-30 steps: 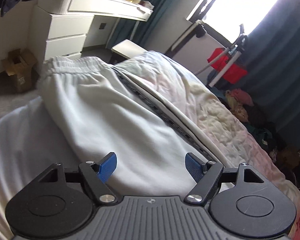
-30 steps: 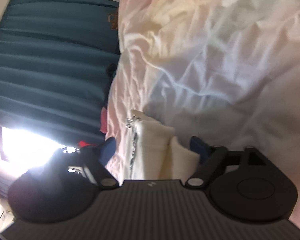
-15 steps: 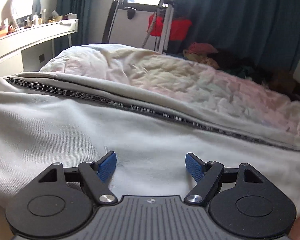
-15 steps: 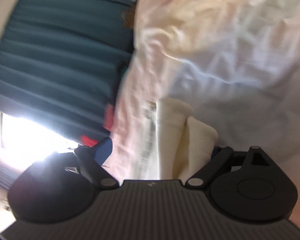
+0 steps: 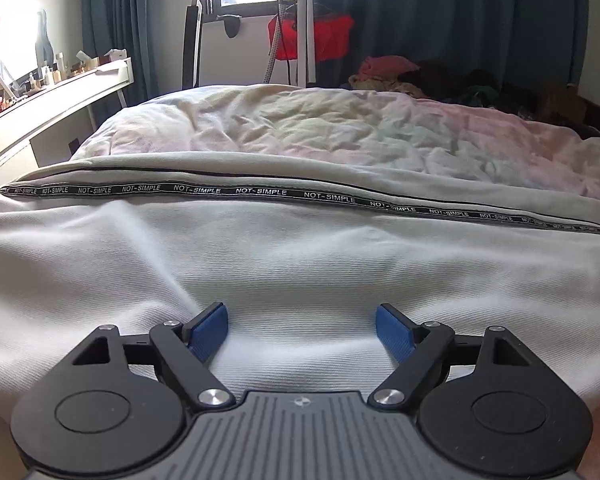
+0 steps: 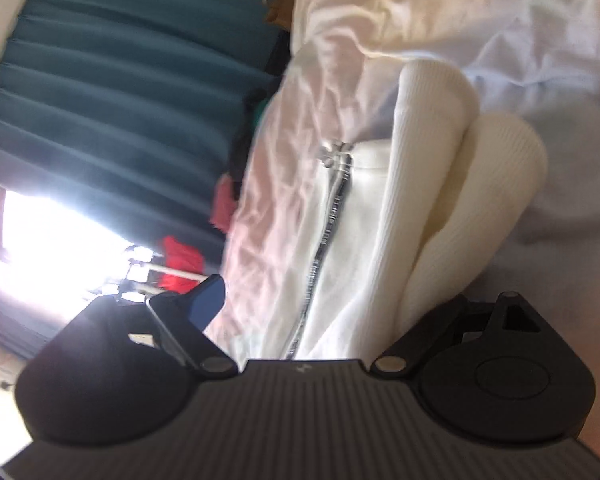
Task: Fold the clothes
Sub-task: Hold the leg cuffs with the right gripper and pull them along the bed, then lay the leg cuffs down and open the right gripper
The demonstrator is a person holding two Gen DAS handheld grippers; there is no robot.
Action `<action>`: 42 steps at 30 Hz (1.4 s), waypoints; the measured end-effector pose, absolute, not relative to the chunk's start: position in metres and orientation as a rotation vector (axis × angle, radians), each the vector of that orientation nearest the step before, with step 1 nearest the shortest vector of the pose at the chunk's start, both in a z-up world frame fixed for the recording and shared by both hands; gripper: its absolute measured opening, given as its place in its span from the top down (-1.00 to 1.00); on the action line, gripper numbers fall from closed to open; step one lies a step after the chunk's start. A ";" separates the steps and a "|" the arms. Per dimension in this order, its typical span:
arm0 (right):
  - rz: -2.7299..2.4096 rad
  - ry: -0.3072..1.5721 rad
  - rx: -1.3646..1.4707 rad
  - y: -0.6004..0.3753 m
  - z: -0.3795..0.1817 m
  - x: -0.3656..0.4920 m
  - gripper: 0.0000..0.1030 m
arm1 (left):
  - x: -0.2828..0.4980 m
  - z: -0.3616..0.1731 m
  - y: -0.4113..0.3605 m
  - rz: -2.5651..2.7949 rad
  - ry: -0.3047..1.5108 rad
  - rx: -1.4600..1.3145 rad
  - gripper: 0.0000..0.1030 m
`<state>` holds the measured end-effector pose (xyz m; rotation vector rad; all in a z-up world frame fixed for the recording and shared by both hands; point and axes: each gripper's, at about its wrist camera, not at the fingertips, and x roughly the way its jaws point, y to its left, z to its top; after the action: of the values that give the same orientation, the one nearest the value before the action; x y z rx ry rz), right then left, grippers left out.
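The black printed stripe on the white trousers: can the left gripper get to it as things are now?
Probably yes. The left gripper is open above the white trousers, and only flat cloth lies between it and the stripe ahead.

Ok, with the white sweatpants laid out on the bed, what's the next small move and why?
Probably close the right gripper on the ribbed cuffs: both lie between its spread fingers, not visibly pinched. The left gripper hovers open over the flat white sweatpants, holding nothing, so the cuff end likely leads the fold.
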<state>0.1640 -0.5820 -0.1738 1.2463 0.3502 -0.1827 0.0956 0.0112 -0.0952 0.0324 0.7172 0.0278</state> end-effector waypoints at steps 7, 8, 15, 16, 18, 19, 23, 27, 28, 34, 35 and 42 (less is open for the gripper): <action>-0.288 0.365 1.161 -0.572 -0.175 0.173 -0.24 | 0.094 -0.094 0.013 0.022 0.717 0.034 -0.61; -0.303 0.361 1.153 -0.571 -0.175 0.174 0.07 | 0.094 -0.094 0.013 0.022 0.717 0.031 -0.61; -0.294 0.283 0.879 -0.544 -0.122 0.169 0.67 | 0.096 -0.092 0.015 0.018 0.724 0.014 -0.60; -0.289 0.275 0.799 -0.534 -0.110 0.169 0.67 | 0.096 -0.091 0.017 0.017 0.726 0.007 -0.60; -0.289 0.261 0.652 -0.513 -0.089 0.168 0.67 | 0.097 -0.090 0.019 0.016 0.728 -0.011 -0.60; -0.283 0.247 0.595 -0.502 -0.081 0.165 0.67 | 0.097 -0.089 0.020 0.016 0.728 -0.019 -0.60; -0.219 0.175 0.380 -0.451 -0.052 0.159 0.67 | 0.097 -0.083 0.023 0.008 0.725 -0.049 -0.59; -0.127 0.105 0.135 -0.387 -0.031 0.157 0.67 | 0.099 -0.066 0.035 -0.016 0.679 -0.098 -0.52; -0.097 0.092 0.073 -0.367 -0.029 0.155 0.67 | 0.098 -0.060 0.039 -0.006 0.656 -0.109 -0.52; 0.136 0.098 -0.357 -0.246 -0.073 0.145 0.68 | 0.093 -0.041 0.073 0.049 0.597 -0.221 -0.54; 0.183 0.120 -0.433 -0.228 -0.089 0.142 0.68 | 0.093 -0.041 0.077 0.052 0.606 -0.242 -0.54; 0.353 0.258 -0.760 -0.165 -0.174 0.124 0.67 | 0.093 -0.045 0.089 0.052 0.636 -0.324 -0.53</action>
<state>0.1236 -0.1647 -0.1735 -0.7595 0.2580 0.3527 0.0926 0.0895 -0.0452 -0.3238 0.6364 0.0515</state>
